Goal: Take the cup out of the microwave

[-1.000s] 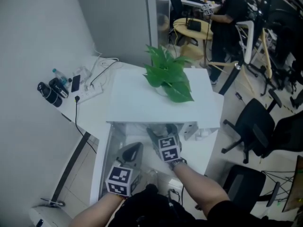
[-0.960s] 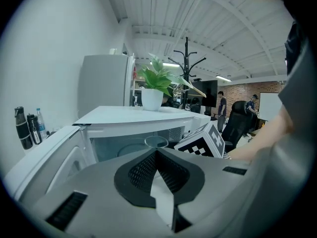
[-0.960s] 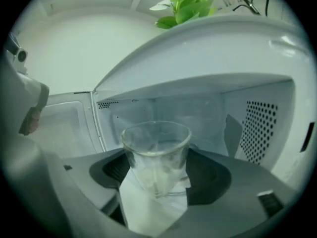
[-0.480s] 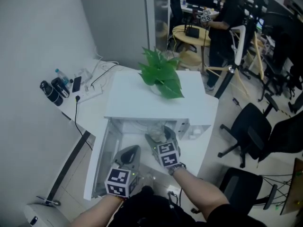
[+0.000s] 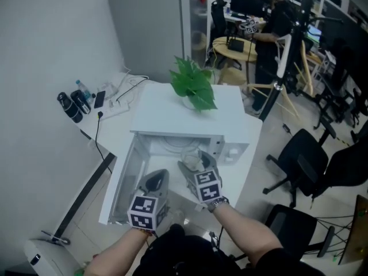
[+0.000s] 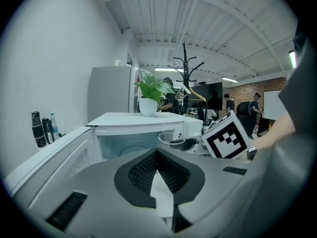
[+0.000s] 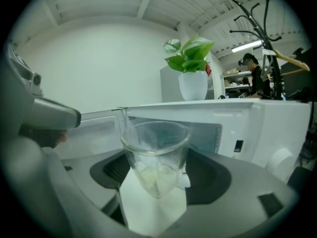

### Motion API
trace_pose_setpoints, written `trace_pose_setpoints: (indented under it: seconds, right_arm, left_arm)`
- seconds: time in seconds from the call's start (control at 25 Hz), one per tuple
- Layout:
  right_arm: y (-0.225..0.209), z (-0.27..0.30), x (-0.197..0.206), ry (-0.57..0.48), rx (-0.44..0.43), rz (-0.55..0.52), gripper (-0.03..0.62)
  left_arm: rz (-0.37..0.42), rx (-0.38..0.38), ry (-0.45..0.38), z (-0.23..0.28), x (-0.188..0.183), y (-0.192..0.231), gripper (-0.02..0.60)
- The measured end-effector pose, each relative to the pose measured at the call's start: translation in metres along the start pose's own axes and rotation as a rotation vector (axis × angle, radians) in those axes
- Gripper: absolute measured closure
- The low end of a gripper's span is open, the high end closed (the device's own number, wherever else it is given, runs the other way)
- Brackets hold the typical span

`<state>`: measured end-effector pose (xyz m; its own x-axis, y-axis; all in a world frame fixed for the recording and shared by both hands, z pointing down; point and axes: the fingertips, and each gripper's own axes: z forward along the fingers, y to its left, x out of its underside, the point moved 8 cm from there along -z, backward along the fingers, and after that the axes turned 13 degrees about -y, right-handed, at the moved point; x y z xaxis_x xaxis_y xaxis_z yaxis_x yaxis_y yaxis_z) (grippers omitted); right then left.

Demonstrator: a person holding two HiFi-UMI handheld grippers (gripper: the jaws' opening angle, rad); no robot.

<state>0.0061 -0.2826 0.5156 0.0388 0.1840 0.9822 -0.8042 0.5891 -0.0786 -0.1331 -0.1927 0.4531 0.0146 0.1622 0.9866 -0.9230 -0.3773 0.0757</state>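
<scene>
The microwave stands with its door swung wide to its left and a potted plant on its roof. Just in front of its open mouth, the right gripper has its jaws spread wide around a clear glass cup, the pads pinching its sides. The cup is upright, rim up, its long axis vertical and straight ahead between those jaws, and it looks already out past the front edge of the cavity rather than inside it. The left gripper hangs lower and nearer the door, jaws pressed together on nothing. The right hand alone has the cup, so I'd say what remains is to draw it away from the microwave, kept level, to a spot to set it down
</scene>
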Motion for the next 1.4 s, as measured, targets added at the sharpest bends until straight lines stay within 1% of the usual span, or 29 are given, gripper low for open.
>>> trace_pose_setpoints:
  seconds: [0.2, 0.44, 0.68, 0.88, 1.12, 1.4]
  right_arm:
    - [0.006, -0.026, -0.014, -0.019, -0.018, 0.015, 0.220]
    - [0.011, -0.052, -0.032, -0.072, -0.030, 0.027, 0.220]
    - [0.016, -0.073, -0.046, -0.088, -0.038, 0.029, 0.220]
    - [0.020, -0.084, -0.051, -0.088, -0.035, 0.029, 0.221]
    - [0.027, -0.097, -0.058, -0.089, -0.013, 0.035, 0.220]
    - [0.046, -0.113, -0.068, -0.102, 0.029, 0.027, 0.221]
  left_arm:
    - [0.022, -0.017, -0.010, -0.018, -0.003, -0.014, 0.585]
    - [0.044, -0.022, -0.027, -0.035, -0.007, -0.034, 0.586]
    - [0.045, -0.041, -0.040, -0.052, -0.012, -0.047, 0.585]
    - [0.045, -0.041, -0.047, -0.061, -0.017, -0.051, 0.586]
    - [0.047, -0.024, -0.059, -0.071, -0.023, -0.051, 0.585]
    - [0.047, 0.021, -0.083, -0.089, -0.030, -0.047, 0.586]
